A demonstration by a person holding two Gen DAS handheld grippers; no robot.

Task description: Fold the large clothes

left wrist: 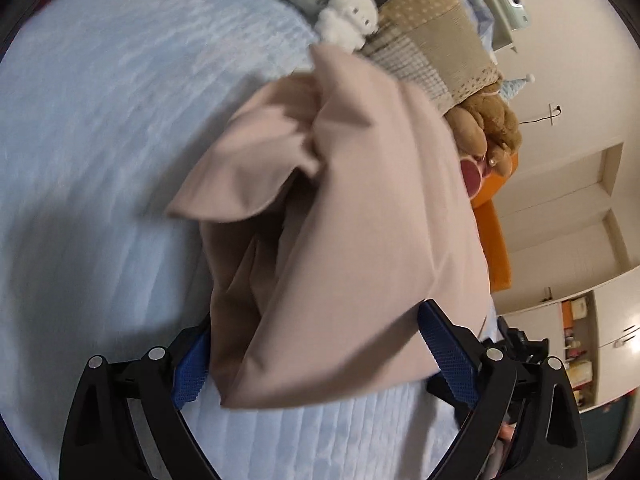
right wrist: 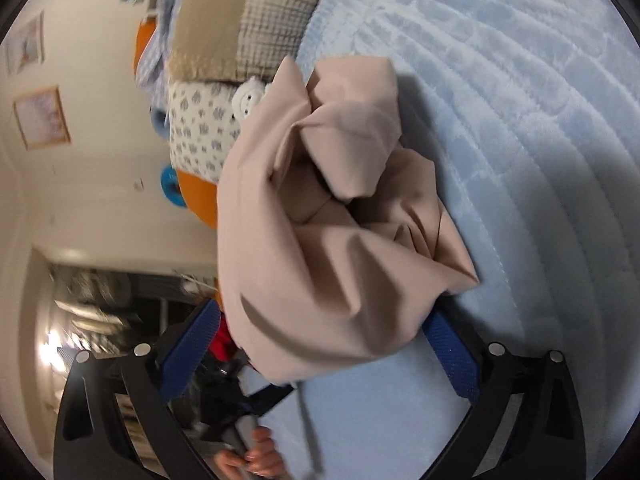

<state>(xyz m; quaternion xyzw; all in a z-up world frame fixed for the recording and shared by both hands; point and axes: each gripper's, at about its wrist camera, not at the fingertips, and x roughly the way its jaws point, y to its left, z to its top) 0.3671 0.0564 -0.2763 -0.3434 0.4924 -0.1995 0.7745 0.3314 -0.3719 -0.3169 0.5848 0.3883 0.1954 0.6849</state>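
The left gripper (left wrist: 320,364) has its two blue pads wide apart. A pink cloth (left wrist: 340,240) sits between them. The cloth is bunched up and thick, and it fills the gap. I cannot tell if the pads press on it or only stand beside it.

The cloth lies over the blue bed (left wrist: 100,120), near the end where the pillows (left wrist: 432,40) are stacked. A small white toy (left wrist: 352,16) and a brown bear (left wrist: 488,128) sit by the pillows, just past the cloth.

The right gripper (right wrist: 320,360) comes at the same cloth (right wrist: 328,216) from the other side. Its jaws stand very wide too. The near end of the cloth hangs between the pads. The left pad looks clear of it. The right pad is just at the cloth's edge, so I think nothing is pinched there. A hand (right wrist: 256,456) shows low in the right view, holding the other tool.

The cloth is in a loose heap, with flaps sticking up and a corner poking out onto the bed (right wrist: 520,120). So I think the folding is not far along. This looks like the step of setting the bundle down or letting it go.

Next, the cloth needs to be laid flat. Each gripper should find an edge or a corner and pinch it well. Then they can pull it out smooth on the bed, away from the toys and pillows. If they grab the thick middle, the cloth will only bunch up more.
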